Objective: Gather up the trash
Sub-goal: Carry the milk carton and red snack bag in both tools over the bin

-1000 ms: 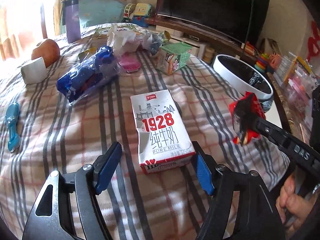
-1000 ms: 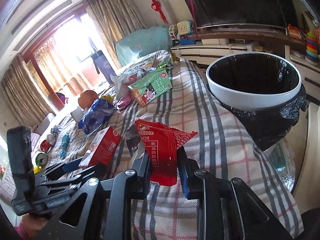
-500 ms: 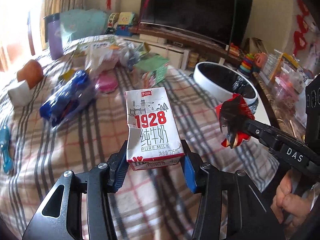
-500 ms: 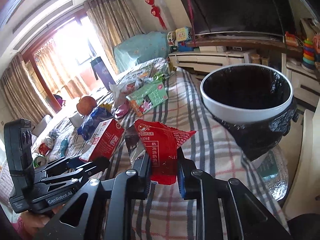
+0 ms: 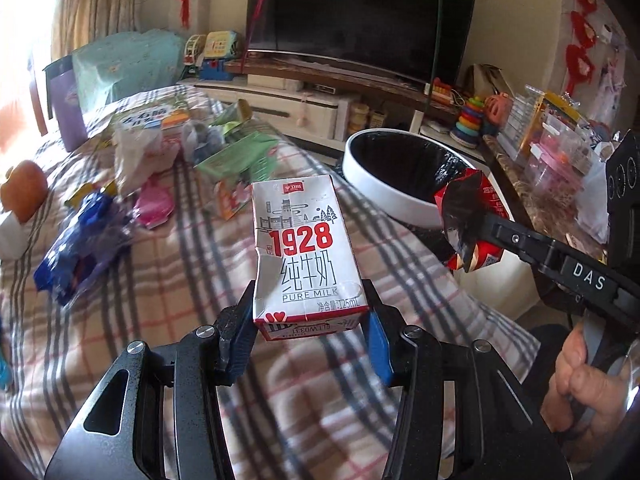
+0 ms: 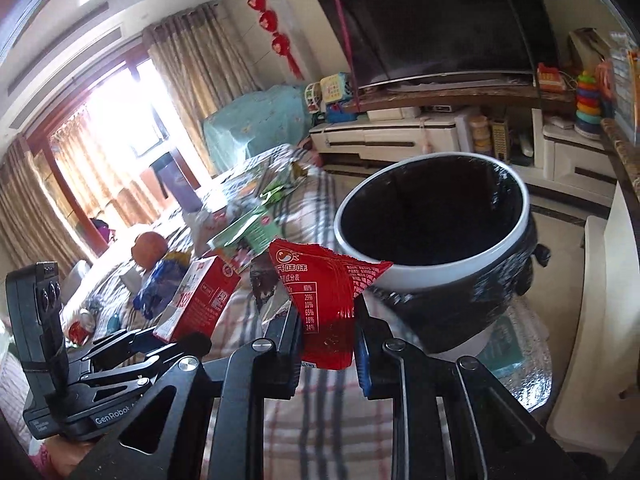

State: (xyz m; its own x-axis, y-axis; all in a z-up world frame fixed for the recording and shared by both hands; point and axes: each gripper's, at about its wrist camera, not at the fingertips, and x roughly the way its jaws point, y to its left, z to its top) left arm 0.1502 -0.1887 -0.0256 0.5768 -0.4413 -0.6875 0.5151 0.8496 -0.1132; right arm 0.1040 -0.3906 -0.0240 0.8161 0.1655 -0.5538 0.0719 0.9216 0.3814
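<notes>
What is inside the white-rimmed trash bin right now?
The trash bin shows only its black liner bag inside; no trash is visible. Its bottom is too dark to see, and the red snack wrapper covers part of the near rim.

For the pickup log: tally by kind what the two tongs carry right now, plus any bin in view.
milk carton: 1, in the left tongs
red snack wrapper: 1, in the right tongs
black-lined bin: 1
Total: 3
</notes>
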